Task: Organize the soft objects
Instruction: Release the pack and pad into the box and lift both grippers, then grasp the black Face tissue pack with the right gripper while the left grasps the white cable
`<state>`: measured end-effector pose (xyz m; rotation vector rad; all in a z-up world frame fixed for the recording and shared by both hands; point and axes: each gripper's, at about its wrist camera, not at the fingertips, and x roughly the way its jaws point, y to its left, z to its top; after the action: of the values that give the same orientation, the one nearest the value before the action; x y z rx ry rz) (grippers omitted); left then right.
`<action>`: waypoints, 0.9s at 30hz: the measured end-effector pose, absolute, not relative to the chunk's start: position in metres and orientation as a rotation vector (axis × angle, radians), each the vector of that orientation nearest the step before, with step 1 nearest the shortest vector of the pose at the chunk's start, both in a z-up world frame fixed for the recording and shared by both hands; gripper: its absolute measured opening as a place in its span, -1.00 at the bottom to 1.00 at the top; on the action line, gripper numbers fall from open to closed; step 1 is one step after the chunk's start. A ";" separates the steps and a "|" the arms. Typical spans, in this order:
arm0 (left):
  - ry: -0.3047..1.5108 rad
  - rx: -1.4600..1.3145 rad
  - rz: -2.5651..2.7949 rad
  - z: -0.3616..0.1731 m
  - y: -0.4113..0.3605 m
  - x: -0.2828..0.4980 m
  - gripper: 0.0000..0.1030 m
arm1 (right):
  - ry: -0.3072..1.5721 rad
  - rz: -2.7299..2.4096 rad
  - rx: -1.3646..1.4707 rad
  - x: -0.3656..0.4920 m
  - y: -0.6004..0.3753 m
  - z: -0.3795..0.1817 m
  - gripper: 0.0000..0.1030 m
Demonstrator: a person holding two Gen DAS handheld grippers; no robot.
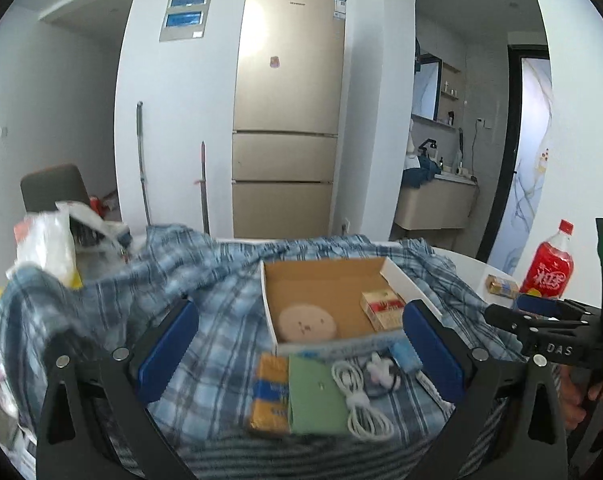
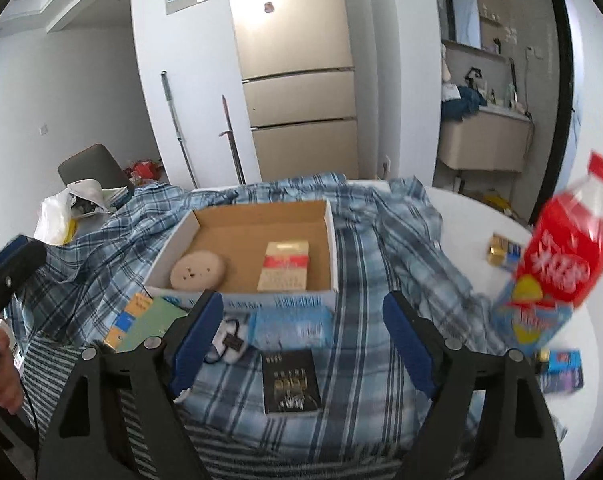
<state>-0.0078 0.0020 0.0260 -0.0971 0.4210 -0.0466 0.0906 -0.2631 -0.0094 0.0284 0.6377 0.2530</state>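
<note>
Through the left wrist camera, the left gripper (image 1: pixel 299 346) hangs wide and empty above the blue plaid cloth (image 1: pixel 205 280) draped over the table, near a shallow cardboard box (image 1: pixel 329 280). In the right wrist view, the right gripper (image 2: pixel 303 334) gapes wide, holding nothing, over that cloth beside a red bottle (image 2: pixel 561 256).

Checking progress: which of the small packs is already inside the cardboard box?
The red-and-white pack, lying flat beside the round pad; the yellow-blue pack and black pack lie outside on the plaid cloth.
</note>
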 end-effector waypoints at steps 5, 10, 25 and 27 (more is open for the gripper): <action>0.437 -0.109 -0.061 0.011 -0.002 -0.010 1.00 | 0.617 0.254 0.013 0.087 -0.262 -0.024 0.58; 0.447 -0.072 -0.051 -0.009 -0.009 -0.002 1.00 | 0.599 0.272 -0.034 0.087 -0.252 -0.032 0.58; 0.537 -0.089 -0.066 -0.030 -0.006 0.015 1.00 | 0.782 0.309 -0.087 0.108 -0.233 -0.069 0.30; 0.528 -0.083 -0.065 -0.029 -0.007 0.014 1.00 | 0.814 0.310 -0.080 0.111 -0.233 -0.074 0.22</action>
<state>0.0136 -0.0074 -0.0286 -0.0832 0.5275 -0.0647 0.1109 -0.2332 -0.0744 -0.0803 0.8140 0.3104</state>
